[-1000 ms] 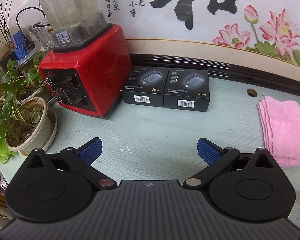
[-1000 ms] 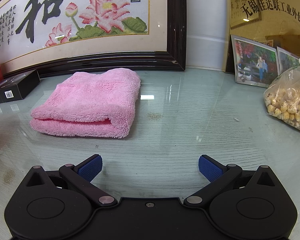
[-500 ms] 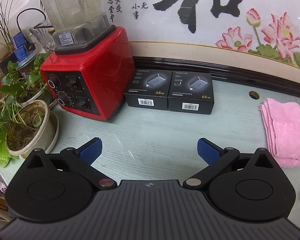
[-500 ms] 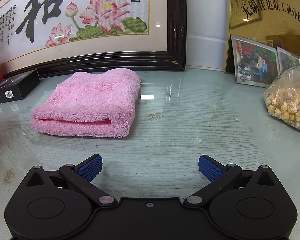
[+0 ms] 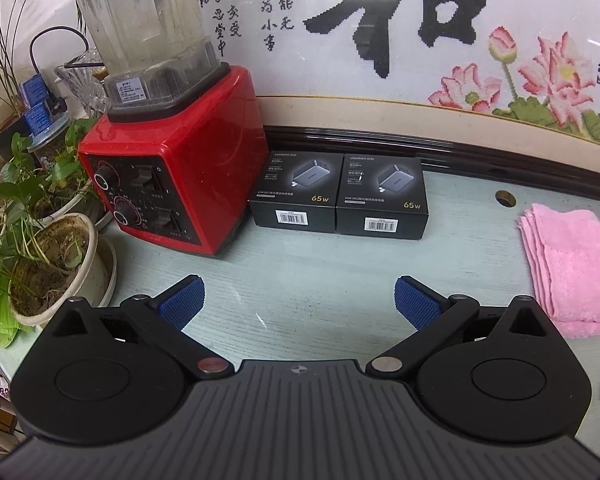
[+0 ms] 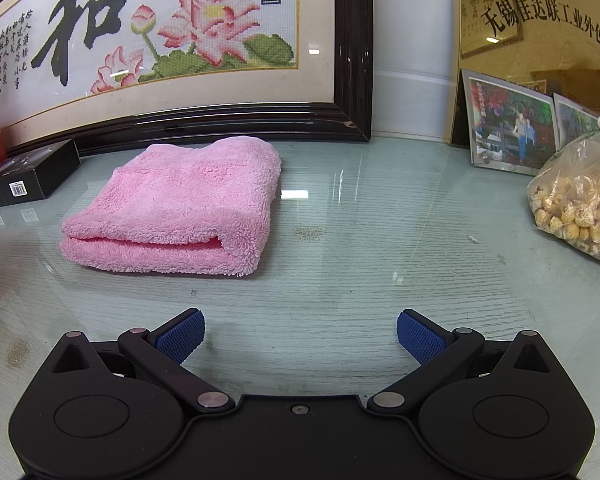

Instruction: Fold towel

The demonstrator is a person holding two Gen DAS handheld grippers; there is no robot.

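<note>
On glass tabletop point(image 6: 340, 240) | fluffy pink towel point(image 6: 180, 204), folded rectangle

— Home or office?
— Looks like an office desk point(image 6: 380, 240) under glass: a gold company plaque point(image 6: 540, 20) leans beside framed lotus cross-stitch point(image 6: 160, 40), with boxed black chargers point(image 5: 340, 196), a red blender point(image 5: 172, 168) and potted green plants point(image 5: 40, 240).

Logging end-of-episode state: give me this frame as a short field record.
towel: pink towel folded in layers, lying flat on the glass table
left gripper: open, empty, over bare table
right gripper: open, empty, short of the towel
left of towel: two black charger boxes, red blender
right of towel: bag of snacks
</note>
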